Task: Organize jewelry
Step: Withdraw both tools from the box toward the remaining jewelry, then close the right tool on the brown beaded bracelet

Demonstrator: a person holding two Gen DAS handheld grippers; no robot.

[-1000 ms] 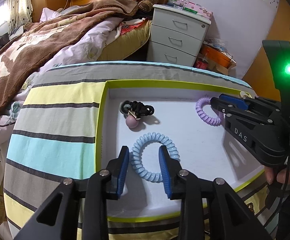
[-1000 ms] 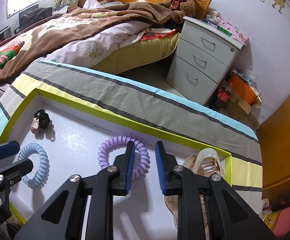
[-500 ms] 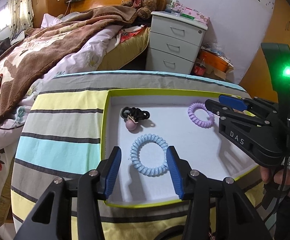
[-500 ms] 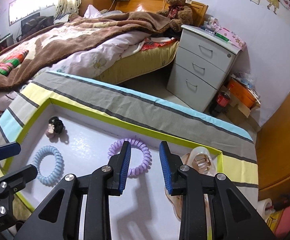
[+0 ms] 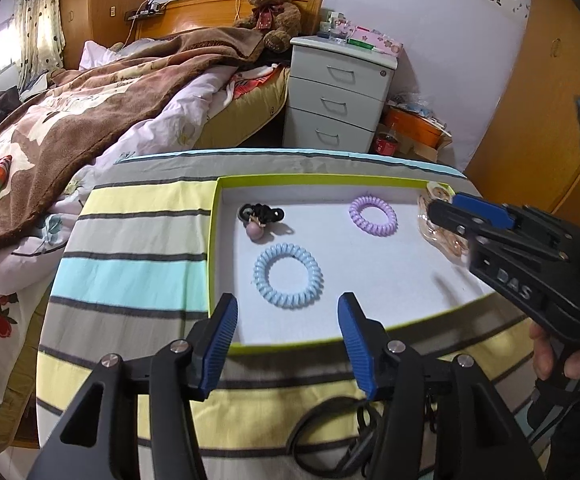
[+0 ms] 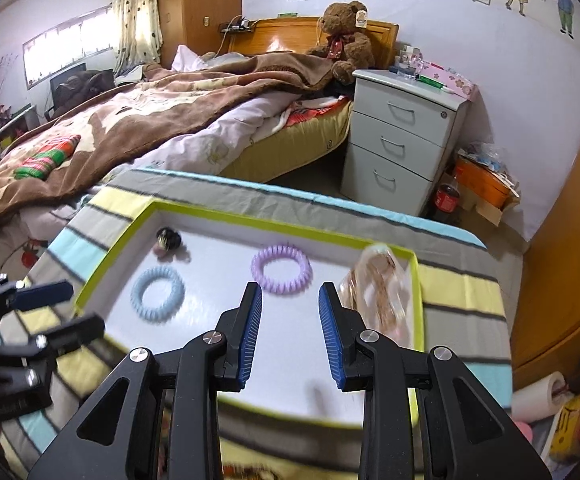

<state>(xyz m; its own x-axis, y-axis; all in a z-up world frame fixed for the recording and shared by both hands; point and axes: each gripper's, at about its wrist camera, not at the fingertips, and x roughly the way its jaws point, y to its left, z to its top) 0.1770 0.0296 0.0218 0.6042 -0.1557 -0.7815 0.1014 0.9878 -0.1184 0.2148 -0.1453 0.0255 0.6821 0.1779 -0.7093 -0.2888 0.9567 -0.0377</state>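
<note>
A shallow white tray with a lime-green rim (image 5: 215, 240) (image 6: 416, 280) lies on a striped cloth. In it lie a light blue coil hair tie (image 5: 288, 275) (image 6: 157, 295), a purple coil hair tie (image 5: 373, 216) (image 6: 281, 269), a black hair tie with a pink bead (image 5: 260, 218) (image 6: 167, 240) and a clear packet of gold jewelry (image 5: 442, 236) (image 6: 378, 292). My left gripper (image 5: 288, 334) hangs above the tray's near edge, its jaws opening with nothing between them. My right gripper (image 6: 290, 332) (image 5: 450, 210) is open and empty, raised over the tray's right part.
The striped cloth (image 5: 130, 276) covers a rounded table. A bed with a brown blanket (image 5: 90, 120) lies behind on the left. A grey three-drawer nightstand (image 5: 338, 100) stands behind, a teddy bear (image 5: 274, 12) beside it. A black cable (image 5: 330, 440) lies near the front edge.
Both grippers have let go of the coil hair ties, opened wider and drawn back and up from the tray. The blue and purple ties now lie free on the tray floor.
</note>
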